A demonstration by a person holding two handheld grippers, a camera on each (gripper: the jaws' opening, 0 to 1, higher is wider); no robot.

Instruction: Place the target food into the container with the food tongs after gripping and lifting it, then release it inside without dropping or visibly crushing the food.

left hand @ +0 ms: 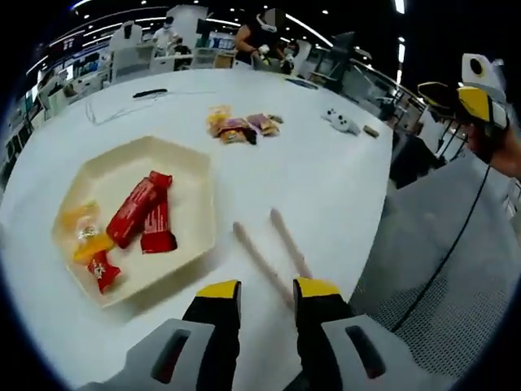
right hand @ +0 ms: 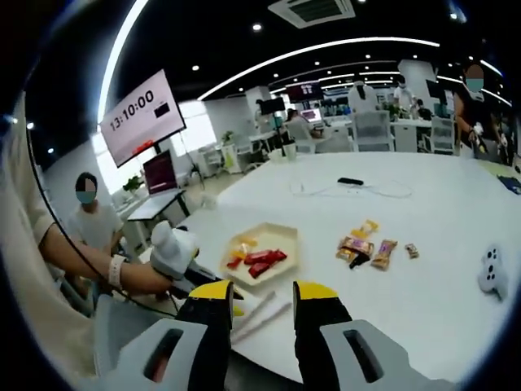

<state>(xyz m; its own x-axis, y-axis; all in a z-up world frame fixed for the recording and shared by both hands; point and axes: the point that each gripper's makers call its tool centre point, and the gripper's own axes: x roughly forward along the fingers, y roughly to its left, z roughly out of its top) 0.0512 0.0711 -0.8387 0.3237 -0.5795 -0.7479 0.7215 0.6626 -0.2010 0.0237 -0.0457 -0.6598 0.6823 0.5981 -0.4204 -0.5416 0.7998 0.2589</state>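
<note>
- Left gripper view: left gripper (left hand: 264, 291) hovering with jaws parted, clasping nothing, just above wooden tongs (left hand: 271, 246) lying on the white table (left hand: 326, 175).
- Wrapped snacks (left hand: 242, 126) sitting farther off; red bars (left hand: 143, 213) resting inside the hexagonal tray (left hand: 197, 175).
- Right gripper view: right gripper (right hand: 264, 292) hanging parted and empty, tongs (right hand: 259, 315) lying between its jaws; tray (right hand: 281, 236) lying beyond, snacks (right hand: 364, 247) lying beside the tray.

Bare table (left hand: 326, 179) lay open between the tray (left hand: 195, 163) and the snack pile (left hand: 242, 126); wooden tongs (left hand: 273, 248) lay just beside the tray.
</note>
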